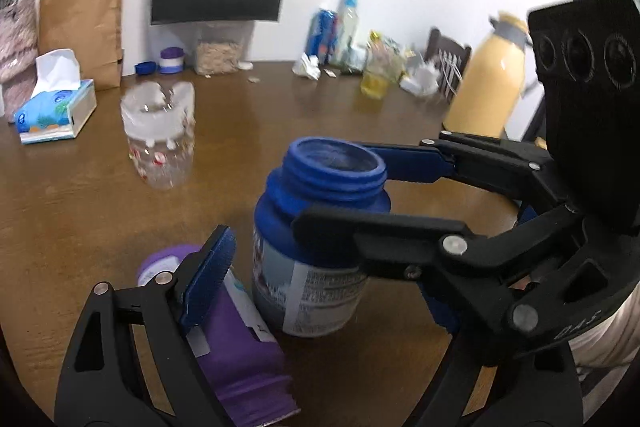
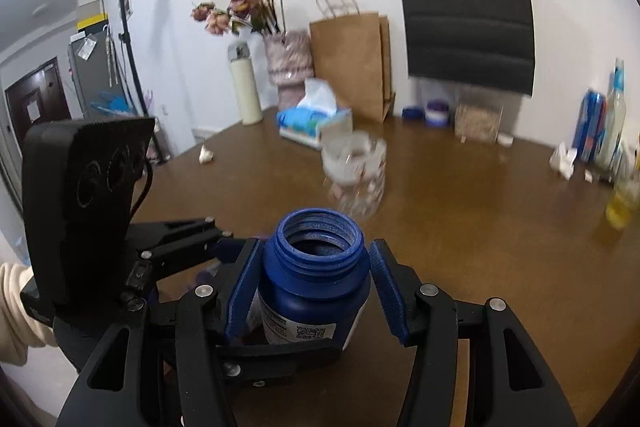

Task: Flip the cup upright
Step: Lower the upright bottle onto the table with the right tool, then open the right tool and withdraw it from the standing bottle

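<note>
A blue plastic jar (image 2: pixel 316 291) stands mouth up on the brown table (image 2: pixel 460 227), also in the left wrist view as the jar (image 1: pixel 316 267). My right gripper (image 2: pixel 316 251) is shut on it, one blue pad against each side of its shoulder. In the left wrist view the right gripper (image 1: pixel 340 187) reaches in from the right. My left gripper (image 1: pixel 320 279) is open wide around the jar and touches nothing. Its left finger (image 1: pixel 208 275) hangs over a purple bottle (image 1: pixel 236 347) lying on its side. Its other finger (image 2: pixel 280 353) crosses in front of the jar's base.
A clear patterned glass (image 1: pixel 160 135) stands behind the jar. A tissue box (image 1: pixel 56 111), a brown paper bag (image 1: pixel 84 23) and a vase of dried flowers (image 2: pixel 288 59) line the far left. A yellow flask (image 1: pixel 488 83) and bottles (image 1: pixel 344 23) crowd the right.
</note>
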